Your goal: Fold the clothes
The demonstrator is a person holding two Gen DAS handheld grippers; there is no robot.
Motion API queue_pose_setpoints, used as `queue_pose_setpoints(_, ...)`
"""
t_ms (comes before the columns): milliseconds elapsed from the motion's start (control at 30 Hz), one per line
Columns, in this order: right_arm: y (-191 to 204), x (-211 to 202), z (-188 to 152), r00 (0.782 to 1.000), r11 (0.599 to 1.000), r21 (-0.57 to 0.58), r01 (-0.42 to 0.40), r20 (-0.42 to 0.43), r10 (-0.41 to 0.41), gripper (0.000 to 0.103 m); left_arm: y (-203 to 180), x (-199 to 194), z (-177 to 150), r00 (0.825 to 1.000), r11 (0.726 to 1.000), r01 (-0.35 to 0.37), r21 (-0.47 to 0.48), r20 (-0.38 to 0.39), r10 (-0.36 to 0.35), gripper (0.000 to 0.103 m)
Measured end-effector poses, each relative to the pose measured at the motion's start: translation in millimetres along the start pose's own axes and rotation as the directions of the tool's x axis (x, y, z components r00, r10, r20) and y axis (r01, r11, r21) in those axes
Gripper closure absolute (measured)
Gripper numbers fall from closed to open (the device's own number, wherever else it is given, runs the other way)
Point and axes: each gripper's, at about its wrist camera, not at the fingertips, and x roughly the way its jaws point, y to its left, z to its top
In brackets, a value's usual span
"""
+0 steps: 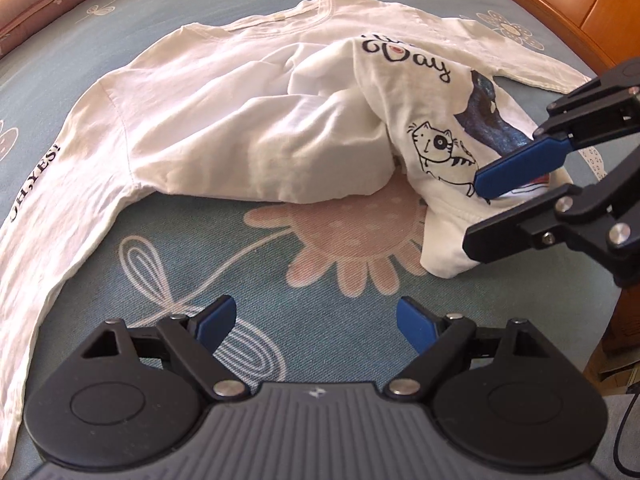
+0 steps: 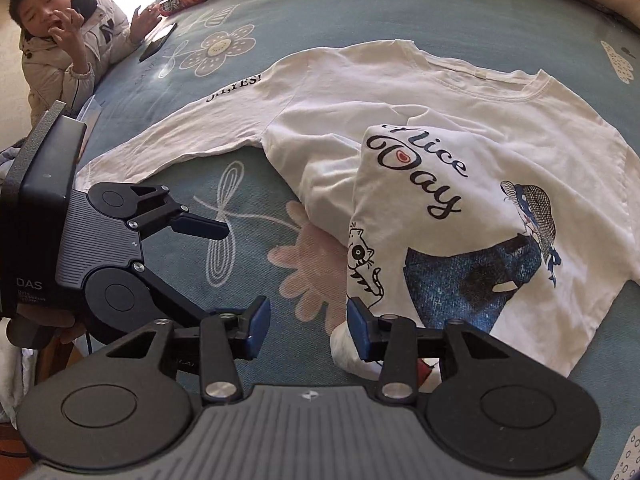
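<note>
On the blue floral bedspread [image 1: 328,280] lies my white shirt [image 1: 224,128]; left gripper [image 1: 316,324] gapes empty, right gripper [image 2: 308,328] seems parted beside its hem.

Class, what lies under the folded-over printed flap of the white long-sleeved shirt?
Under the printed flap, the white long-sleeved shirt and blue floral bedsheet show around it; whatever sits directly beneath is covered.

"Nice Day" in black script on the folded-over front of the white shirt [image 2: 460,184] ahead of the right gripper [image 2: 308,330], "OH,YES!" along its outstretched sleeve [image 1: 34,184], "DAS" on the left gripper [image 2: 192,266] housing beside it
</note>
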Motion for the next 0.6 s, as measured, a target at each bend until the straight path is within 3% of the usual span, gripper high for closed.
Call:
queue_pose_setpoints(133,-4,10,1,0.999,0.997,-0.068,0.028,-0.025,-0.030,0.056,1,1,0,1.000,0.999,0.013,-0.051,0.002,-0.013,0.016)
queue_pose_setpoints(300,-32,7,7,0.981,0.973,-0.123,0.196,0.023,-0.195,0.059,-7,1,6,1.000,0.998,0.020,-0.054,0.023,-0.018,0.016)
queue_pose_setpoints(400,-59,6,14,0.956,0.952,-0.090,0.293,0.052,-0.289,0.059,-12,3,10,0.999,0.999,0.020,-0.050,0.032,-0.018,0.016)
queue_pose_setpoints(500,-85,7,20,0.911,0.908,-0.081,0.412,0.057,-0.409,0.058,-14,4,15,0.998,0.998,0.029,-0.053,0.050,-0.026,0.016)
queue_pose_setpoints(600,-109,4,24,0.911,0.912,-0.008,0.411,0.039,-0.410,0.058,-18,9,21,0.997,0.998,0.041,-0.056,0.061,-0.037,0.016)
